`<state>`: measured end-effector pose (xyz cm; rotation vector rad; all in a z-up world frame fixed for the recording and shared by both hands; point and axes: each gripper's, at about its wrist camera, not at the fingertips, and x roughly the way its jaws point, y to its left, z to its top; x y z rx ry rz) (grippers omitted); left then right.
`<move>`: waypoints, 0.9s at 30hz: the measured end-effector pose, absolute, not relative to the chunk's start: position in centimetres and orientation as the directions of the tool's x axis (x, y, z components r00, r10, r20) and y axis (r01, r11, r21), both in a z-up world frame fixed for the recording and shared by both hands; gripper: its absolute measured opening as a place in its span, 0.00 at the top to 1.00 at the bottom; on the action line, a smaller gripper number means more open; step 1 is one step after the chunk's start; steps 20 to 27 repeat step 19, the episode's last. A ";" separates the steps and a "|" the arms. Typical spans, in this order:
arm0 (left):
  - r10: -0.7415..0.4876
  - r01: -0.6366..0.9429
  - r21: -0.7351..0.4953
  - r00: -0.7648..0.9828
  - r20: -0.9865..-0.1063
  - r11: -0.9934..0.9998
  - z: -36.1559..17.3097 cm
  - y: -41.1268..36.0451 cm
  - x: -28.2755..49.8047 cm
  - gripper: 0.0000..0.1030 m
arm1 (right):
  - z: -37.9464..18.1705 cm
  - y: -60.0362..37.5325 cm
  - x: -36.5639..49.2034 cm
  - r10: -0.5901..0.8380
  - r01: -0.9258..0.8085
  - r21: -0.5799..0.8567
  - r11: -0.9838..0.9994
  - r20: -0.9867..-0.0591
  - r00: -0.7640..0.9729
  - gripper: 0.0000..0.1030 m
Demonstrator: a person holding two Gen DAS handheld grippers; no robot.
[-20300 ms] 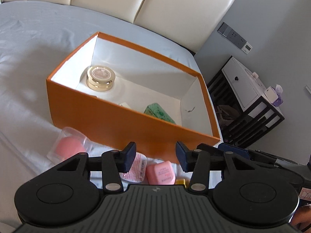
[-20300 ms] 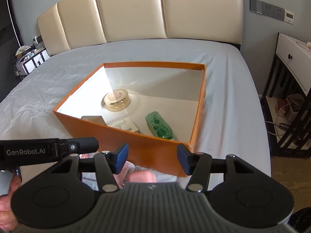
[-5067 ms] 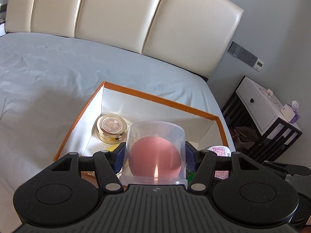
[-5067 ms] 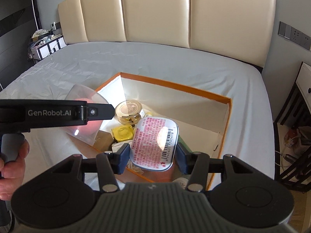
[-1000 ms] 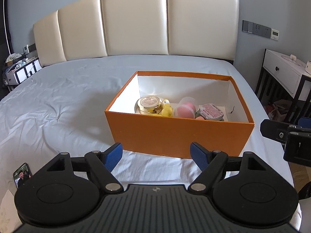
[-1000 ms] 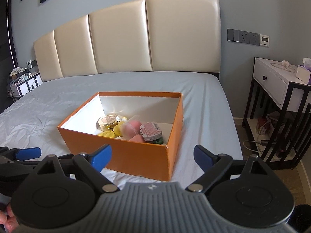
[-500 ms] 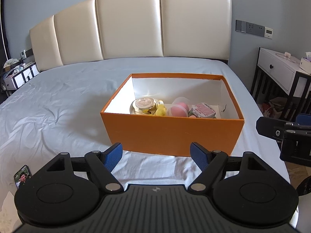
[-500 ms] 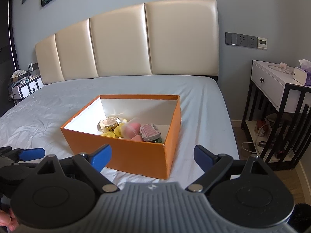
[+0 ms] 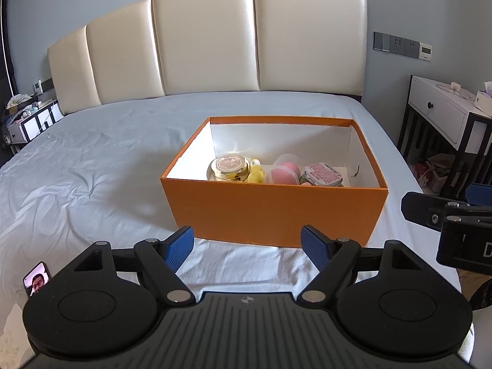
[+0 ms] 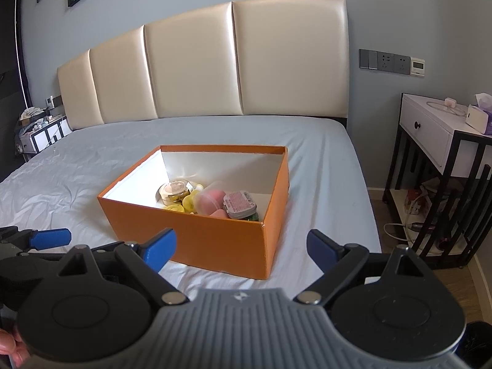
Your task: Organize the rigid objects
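left gripper (image 9: 247, 248): closest thing in the left wrist view. Blue-padded fingers (image 9: 179, 247) spread wide with nothing between them, held low over the near edge of the bed and short of the box.
right gripper (image 10: 241, 250): same deal in the right wrist view, fingers (image 10: 160, 248) wide apart and empty, aimed at the box's near right corner. The left gripper's blue tip pokes in at the left edge of that view.
phone (image 9: 37, 278): small lit screen with a face on it, at the bottom left of the left wrist view beside the gripper body.
bed (image 9: 92, 160): pale blue-grey sheet, pretty wrinkled on the left side, smoother on the right.
orange cardboard box (image 9: 276, 212): open top, white inside, sits on the bed just past both grippers, toward the right side of the bed.
box contents: all bunched along the near wall. Round gold-lidded jar (image 9: 230, 168) on the left, little yellow pieces (image 9: 255, 174) next to it, a clear plastic cup with a pink ball inside (image 9: 284, 172) in the middle, then a tin with a pink label (image 9: 323, 173) on the right, sitting on something green.
cream padded headboard (image 9: 215, 40): four panels across the back of the bed.
room: grey wall with a row of switches and sockets (image 10: 390, 61); white-topped nightstand with a black frame (image 10: 436, 141) on the right of the bed, tissue box on top.
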<state>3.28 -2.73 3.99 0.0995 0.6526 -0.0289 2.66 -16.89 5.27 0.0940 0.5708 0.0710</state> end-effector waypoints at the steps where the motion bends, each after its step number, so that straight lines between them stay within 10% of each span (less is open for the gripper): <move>1: 0.003 0.058 0.082 0.794 -0.608 0.995 4.0 -2.7 3.3 0.10 | 5.3 -16.8 2.7 0.093 -0.042 0.107 0.993 -0.536 0.839 0.12; 27: -0.017 0.067 0.061 0.798 -0.603 0.996 4.1 -2.1 3.3 0.10 | 5.1 -16.1 2.9 0.092 -0.056 0.081 0.995 -0.548 0.832 0.12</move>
